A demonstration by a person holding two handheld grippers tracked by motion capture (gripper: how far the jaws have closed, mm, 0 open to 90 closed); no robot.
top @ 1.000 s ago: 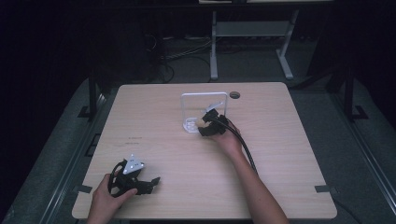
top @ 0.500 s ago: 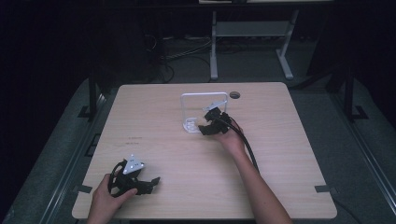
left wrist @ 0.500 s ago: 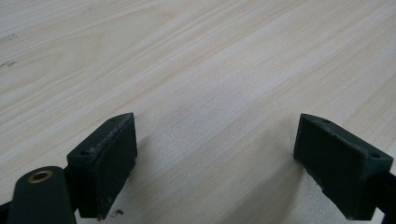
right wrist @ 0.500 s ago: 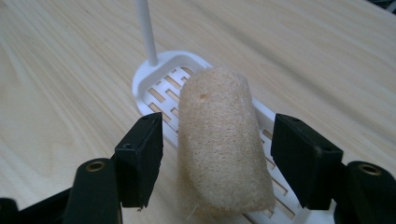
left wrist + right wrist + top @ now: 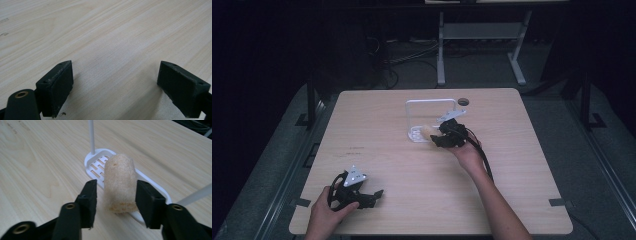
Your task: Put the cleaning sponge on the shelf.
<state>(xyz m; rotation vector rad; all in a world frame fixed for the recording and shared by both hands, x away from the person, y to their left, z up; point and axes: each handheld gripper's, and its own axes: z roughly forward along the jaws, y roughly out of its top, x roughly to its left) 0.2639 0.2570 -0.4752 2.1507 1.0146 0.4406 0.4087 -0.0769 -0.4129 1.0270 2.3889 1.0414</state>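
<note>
My right gripper (image 5: 115,195) has just been closing its jaws around the tan, spongy cylinder-shaped roll (image 5: 120,185), which stands between the two black pads (image 5: 147,202); the right-hand pad looks to be against its side, while a thin gap shows at the left-hand pad, so I would call the pinch nearly made rather than firm. The roll sits at the near end of the white slotted plastic base (image 5: 96,163) of a small white wire-frame stand (image 5: 432,102), and from the right gripper view I cannot tell whether its bottom rests on the base or has come just clear of it. In the high view that gripper (image 5: 439,139) sits just beside the stand, near the far middle of the pale wooden table (image 5: 512,165). My left gripper (image 5: 372,195) rests low at the near left corner, well apart from all this, its jaws spread wide over bare wood (image 5: 115,45) with nothing between them. I judge the work to be at its start: the grasp is the step in hand, and carrying the roll elsewhere is all left to do.
</note>
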